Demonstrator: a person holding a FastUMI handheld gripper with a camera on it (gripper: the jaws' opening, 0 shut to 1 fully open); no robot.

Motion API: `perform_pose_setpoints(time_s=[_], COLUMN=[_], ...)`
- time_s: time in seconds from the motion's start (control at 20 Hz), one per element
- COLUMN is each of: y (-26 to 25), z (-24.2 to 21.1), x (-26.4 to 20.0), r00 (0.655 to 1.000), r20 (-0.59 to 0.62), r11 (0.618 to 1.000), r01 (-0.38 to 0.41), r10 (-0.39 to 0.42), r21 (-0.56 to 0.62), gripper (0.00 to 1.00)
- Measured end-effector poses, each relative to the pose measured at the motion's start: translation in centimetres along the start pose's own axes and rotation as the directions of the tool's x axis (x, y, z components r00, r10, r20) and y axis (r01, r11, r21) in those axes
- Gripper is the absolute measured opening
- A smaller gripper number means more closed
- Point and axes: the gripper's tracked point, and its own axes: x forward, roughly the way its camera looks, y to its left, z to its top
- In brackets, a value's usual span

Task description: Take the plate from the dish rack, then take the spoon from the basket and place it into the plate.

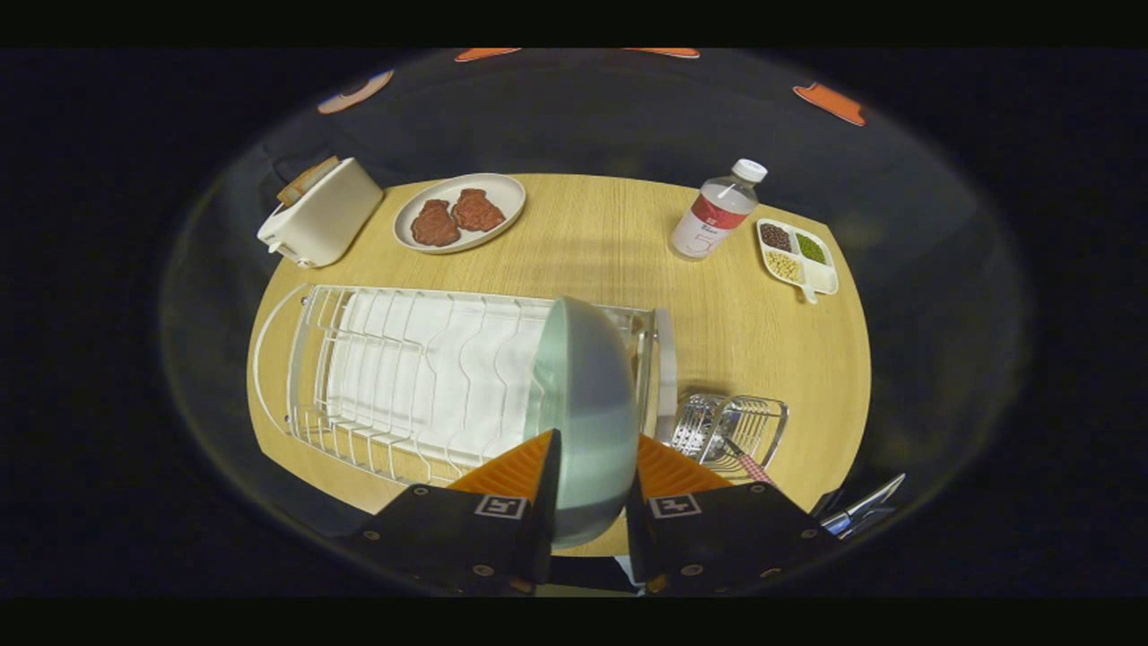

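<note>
At ten o'clock the dish rack (404, 377) on the bench (610, 242); dead centre the plate (587, 413), on edge, pinched between both fingers of the tool (592, 471) over the rack's right end. At four o'clock the basket (731, 429), spoon (752, 467) handle poking out. Step one seemingly in hand; next, probably laying the plate flat on bare bench.

I can read almost nothing here. The bottle (715, 213) beyond the dish rack (421, 377) wears a red-and-white label, its print too small to read. My gripper (592, 475), both fingers pressing the plate (583, 404), bears square coded markers, no words.
</note>
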Motion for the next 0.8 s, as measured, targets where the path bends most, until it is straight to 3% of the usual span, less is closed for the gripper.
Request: perform_pose_setpoints(time_s=[0.35, 0.65, 0.8], y=[-3.1, -3.9, -3.7], z=[1.0, -0.8, -2.2], x=[-2.5, -5.3, -7.2], r00=[0.988, 0.991, 0.990], r20=[0.094, 0.112, 0.137], r11=[0.992, 0.997, 0.998], r01=[0.128, 0.076, 0.011], r10=[-0.126, -0.079, -0.019], r21=[-0.008, 0.033, 0.063], gripper=[0.30, 0.26, 0.26])
